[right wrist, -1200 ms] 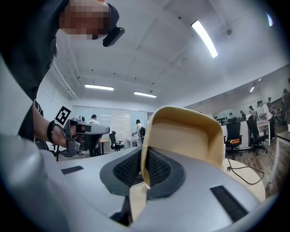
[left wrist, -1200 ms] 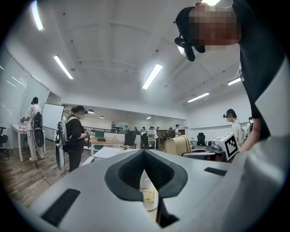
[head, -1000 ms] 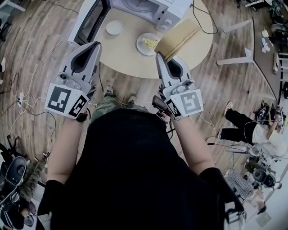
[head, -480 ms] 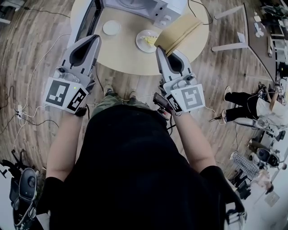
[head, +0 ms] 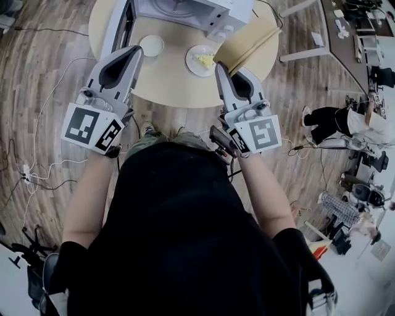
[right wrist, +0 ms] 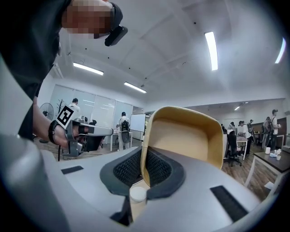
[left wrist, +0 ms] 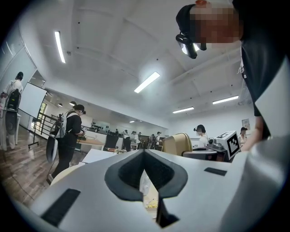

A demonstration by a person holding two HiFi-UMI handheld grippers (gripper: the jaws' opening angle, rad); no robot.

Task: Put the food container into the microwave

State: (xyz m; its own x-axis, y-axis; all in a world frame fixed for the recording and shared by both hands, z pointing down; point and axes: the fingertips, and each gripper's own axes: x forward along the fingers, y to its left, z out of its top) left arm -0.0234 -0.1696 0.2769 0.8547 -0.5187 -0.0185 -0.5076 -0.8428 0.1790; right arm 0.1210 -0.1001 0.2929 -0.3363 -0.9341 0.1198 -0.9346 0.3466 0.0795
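Pale wood table [head: 173,83] carries the microwave [head: 229,10], its door [head: 120,26] swung open. In front of it sits the food container [head: 201,60] with yellow food, and 1 small white dish [head: 151,45] lies nearby. The left gripper [head: 136,49] and right gripper [head: 218,65] hover at the near edge. Both have their jaws closed together, holding nothing.
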